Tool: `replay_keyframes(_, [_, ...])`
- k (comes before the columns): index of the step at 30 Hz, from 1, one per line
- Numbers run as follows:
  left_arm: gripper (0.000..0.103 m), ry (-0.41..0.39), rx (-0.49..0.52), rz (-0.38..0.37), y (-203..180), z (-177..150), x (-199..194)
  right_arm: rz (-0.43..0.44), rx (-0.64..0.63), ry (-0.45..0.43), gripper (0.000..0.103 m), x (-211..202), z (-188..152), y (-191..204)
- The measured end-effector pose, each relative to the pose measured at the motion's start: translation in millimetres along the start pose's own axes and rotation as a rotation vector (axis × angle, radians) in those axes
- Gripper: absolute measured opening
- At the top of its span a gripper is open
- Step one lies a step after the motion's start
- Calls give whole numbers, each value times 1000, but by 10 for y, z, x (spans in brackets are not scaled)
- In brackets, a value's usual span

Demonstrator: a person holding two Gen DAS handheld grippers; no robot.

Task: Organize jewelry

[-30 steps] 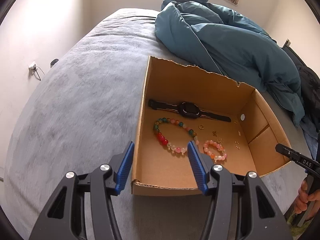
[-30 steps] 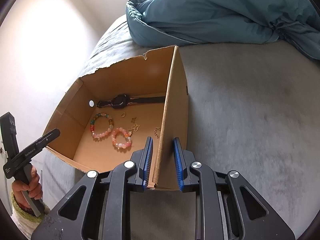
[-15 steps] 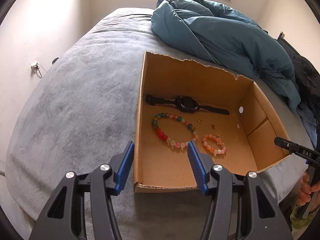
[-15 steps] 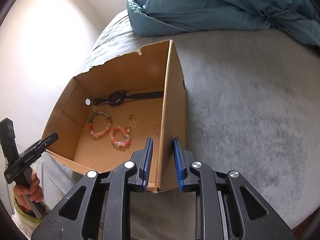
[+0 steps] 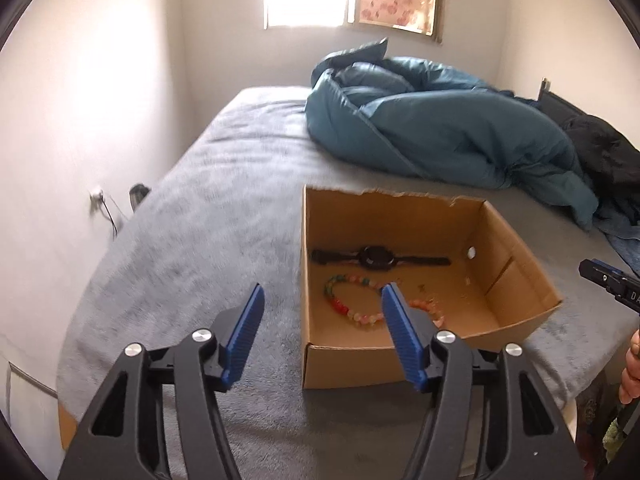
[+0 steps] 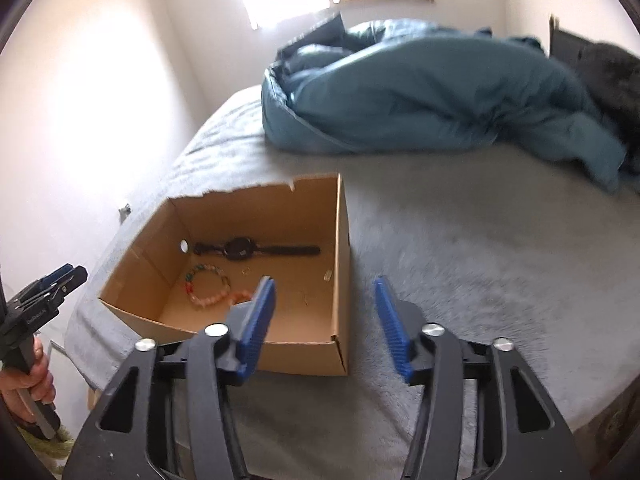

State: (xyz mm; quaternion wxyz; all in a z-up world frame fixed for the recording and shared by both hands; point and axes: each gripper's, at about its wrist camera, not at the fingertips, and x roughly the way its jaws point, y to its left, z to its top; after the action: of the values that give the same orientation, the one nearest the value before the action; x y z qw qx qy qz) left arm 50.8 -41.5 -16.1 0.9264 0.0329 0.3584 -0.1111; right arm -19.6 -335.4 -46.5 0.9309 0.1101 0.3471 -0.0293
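An open cardboard box (image 5: pixel 516 252) (image 6: pixel 340 240) sits near the front edge of a grey bed. In it lie a black watch (image 5: pixel 376 258) (image 6: pixel 240 249), a multicoloured bead bracelet (image 5: pixel 348 308) (image 6: pixel 200 284), a pink bead bracelet (image 5: pixel 434 314) partly hidden by my fingers, and small gold pieces (image 6: pixel 246 270). My left gripper (image 5: pixel 322 306) is open and empty, held back above the box's front left corner. My right gripper (image 6: pixel 324 298) is open and empty, held back over the box's right wall.
A crumpled teal duvet (image 5: pixel 432 136) (image 6: pixel 420 92) lies at the far side of the bed (image 5: pixel 224 208). Dark clothing (image 5: pixel 600 148) lies at the right. White walls stand to the left, a window behind. The bed's front edge is just below the box.
My right gripper opened and let go of the box's right wall. Both grippers pulled back and tilted up, so the box now looks smaller and farther away.
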Motion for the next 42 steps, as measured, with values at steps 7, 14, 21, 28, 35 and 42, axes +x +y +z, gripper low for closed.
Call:
replay_keyframes(7, [76,-108,2,0,-127,189,-553,-28,-18,-128,70,-620,158,167])
replay_keyframes(14, [90,-150,17,11,-269,111,-844,-70,20,-197,88,-907,-7,279])
replay_keyframes(21, [97,-124,14,5,-367,25,-803,-151,107,-203,95,-908,-119,211])
replay_keyframes(28, [97,-105,-8,23,-382,4,-748,-215,51,-175,95,-876,-168,290])
replay_keyframes(35, [97,-91,-6,23,-448,5,-737,-221,-6,-175,95,-935,-188,391])
replay_keyframes(42, [97,-89,-33,4,-471,-6,-728,-246,-10,-180,95,-962,-186,379])
